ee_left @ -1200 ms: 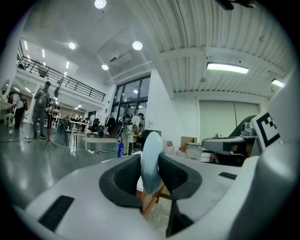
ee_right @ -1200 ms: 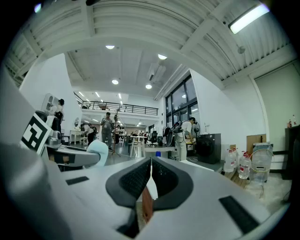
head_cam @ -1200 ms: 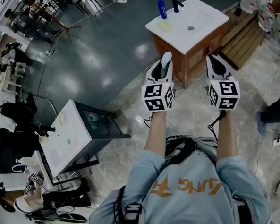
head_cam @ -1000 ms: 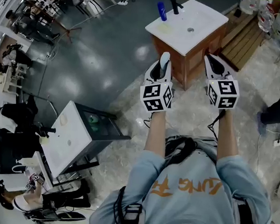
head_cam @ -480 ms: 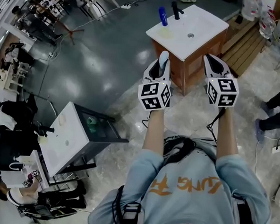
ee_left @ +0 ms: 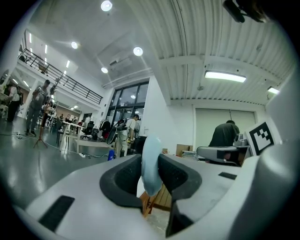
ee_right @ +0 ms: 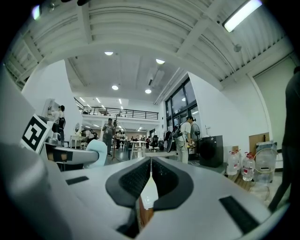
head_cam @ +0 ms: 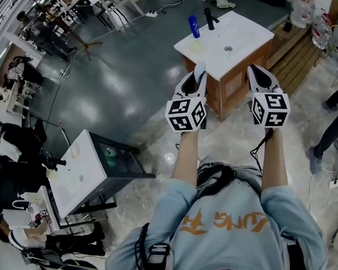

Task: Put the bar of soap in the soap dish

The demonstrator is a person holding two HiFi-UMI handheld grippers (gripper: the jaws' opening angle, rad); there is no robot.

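while pinching the slick bar of soap (ee_left: 150, 159) in left gripper (head_cam: 199, 72), right gripper (ee_right: 149, 180) pressed together, risks dropping it before the soap dish (head_cam: 197, 46).

Soap: the bar of soap (ee_left: 151, 154) in the left claw (head_cam: 196, 76) is pale blue and smooth, with a dull sheen.
Shells: left claw and right claw (ee_right: 150, 176) are smooth, matt, light plastic.
Pads (ee_right: 133, 180): black, ribbed, rubbery.
Ahead of the claws: counter (head_cam: 247, 31) has a glossy white top on a wooden cabinet (head_cam: 235, 84).
Left of the left claw: floor (head_cam: 115, 77) is dark, polished and reflective.
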